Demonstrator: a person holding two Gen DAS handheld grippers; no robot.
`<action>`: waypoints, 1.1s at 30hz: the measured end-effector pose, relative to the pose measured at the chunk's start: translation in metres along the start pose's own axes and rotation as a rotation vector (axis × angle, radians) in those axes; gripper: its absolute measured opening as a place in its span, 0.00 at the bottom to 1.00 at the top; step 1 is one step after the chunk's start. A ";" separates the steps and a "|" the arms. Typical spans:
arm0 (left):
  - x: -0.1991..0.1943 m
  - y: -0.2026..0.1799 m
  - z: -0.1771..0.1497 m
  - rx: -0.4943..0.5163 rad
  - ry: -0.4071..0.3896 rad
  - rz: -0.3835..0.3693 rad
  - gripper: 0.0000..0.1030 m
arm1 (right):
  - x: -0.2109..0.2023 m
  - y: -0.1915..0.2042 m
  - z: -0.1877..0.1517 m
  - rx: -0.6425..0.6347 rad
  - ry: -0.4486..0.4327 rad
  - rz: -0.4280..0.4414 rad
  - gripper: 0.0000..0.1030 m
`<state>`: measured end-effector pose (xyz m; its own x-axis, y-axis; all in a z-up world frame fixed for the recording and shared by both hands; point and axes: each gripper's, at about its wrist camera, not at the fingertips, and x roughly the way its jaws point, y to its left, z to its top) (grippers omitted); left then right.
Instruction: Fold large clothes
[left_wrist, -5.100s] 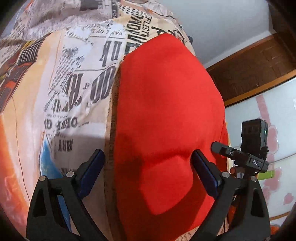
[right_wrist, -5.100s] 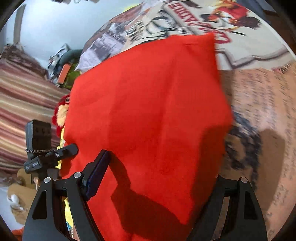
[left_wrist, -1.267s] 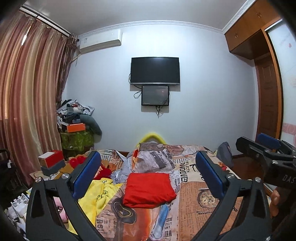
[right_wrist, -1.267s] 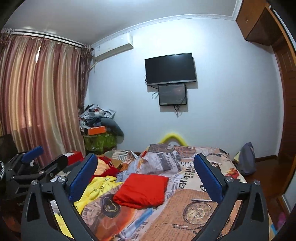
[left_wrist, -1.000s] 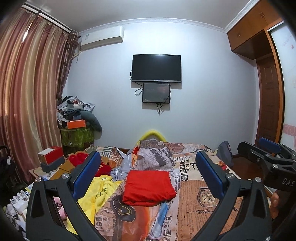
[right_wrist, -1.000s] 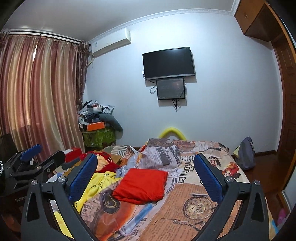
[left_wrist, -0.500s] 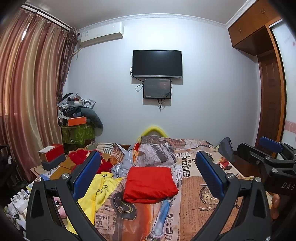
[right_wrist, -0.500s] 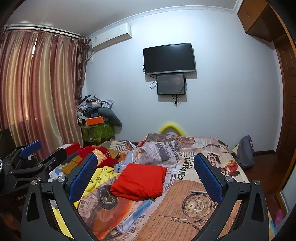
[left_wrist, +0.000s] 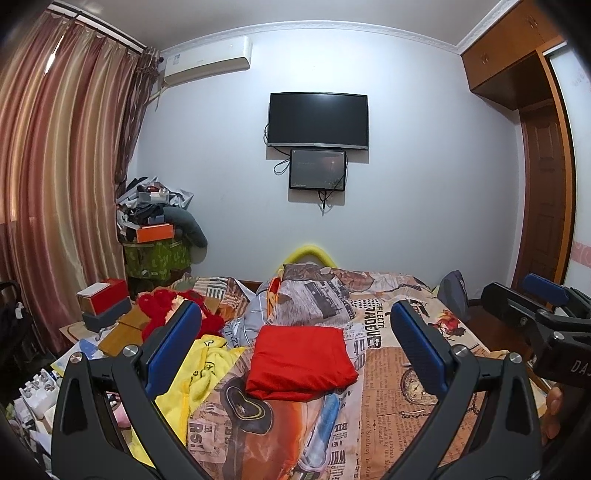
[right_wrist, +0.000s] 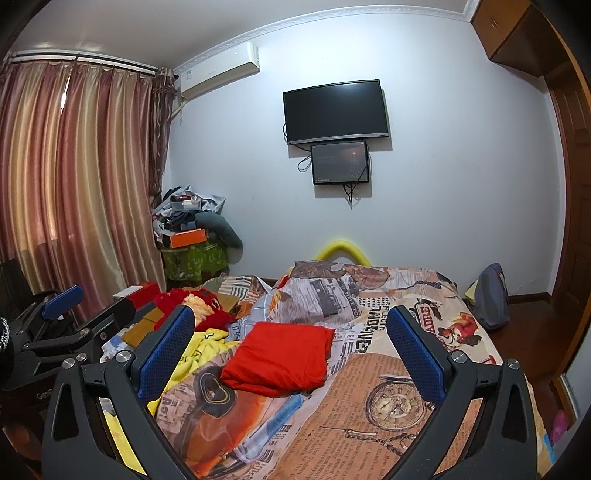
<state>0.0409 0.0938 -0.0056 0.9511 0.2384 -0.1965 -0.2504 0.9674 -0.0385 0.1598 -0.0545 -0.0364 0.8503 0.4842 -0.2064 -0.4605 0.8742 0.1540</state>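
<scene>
from your left wrist camera, your left tool (left_wrist: 295, 343) is spread wide with nothing between its blue pads (left_wrist: 173, 347), raised above the near end of the bed (left_wrist: 402, 398) and pointing level across the room. the red garment (left_wrist: 299, 360) lies folded into a neat rectangle on the printed bedspread, well ahead of the tool and lower than it, sitting in the gap between the two fingers as you see it but not touching either. a yellow cloth (left_wrist: 195, 373) is bunched just to the left of the garment, partly behind your left finger. further left is a fluffy red toy (left_wrist: 166, 306) and a red box (left_wrist: 103, 299) on a low desk. the tv (left_wrist: 318, 120) hangs on the far wall with a small screen (left_wrist: 317, 169) under it. your right tool (left_wrist: 535, 306) shows at the right edge, held up and apart from the bed.

from your right wrist camera, your right tool (right_wrist: 291, 347) is also wide apart and holds nothing, its pads (right_wrist: 415, 354) framing the bed (right_wrist: 388, 406). the red garment (right_wrist: 277, 356) rests folded left of centre on the bedspread, well ahead of the tool, nearer to its left finger than to its right, clear of both. the yellow cloth (right_wrist: 201, 347) lies just beside the garment on the left, and the red toy (right_wrist: 195, 301) is behind that. your left tool (right_wrist: 61, 299) appears at the left edge, off the bed; from here you cannot tell how far it is spread. a grey bag (right_wrist: 491, 295) stands on the floor by the far right corner of the bed.
</scene>
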 end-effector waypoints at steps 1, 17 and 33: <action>0.000 0.000 0.000 -0.002 0.001 0.001 1.00 | 0.001 0.000 -0.001 0.000 0.001 0.000 1.00; 0.004 0.001 -0.002 -0.013 0.020 -0.014 1.00 | 0.002 -0.003 -0.001 0.020 0.004 0.001 1.00; 0.011 0.005 -0.007 -0.024 0.048 -0.067 1.00 | 0.002 -0.003 -0.003 0.027 0.008 -0.012 1.00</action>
<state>0.0494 0.1005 -0.0145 0.9562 0.1687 -0.2390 -0.1918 0.9784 -0.0766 0.1624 -0.0563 -0.0408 0.8534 0.4743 -0.2162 -0.4434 0.8786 0.1772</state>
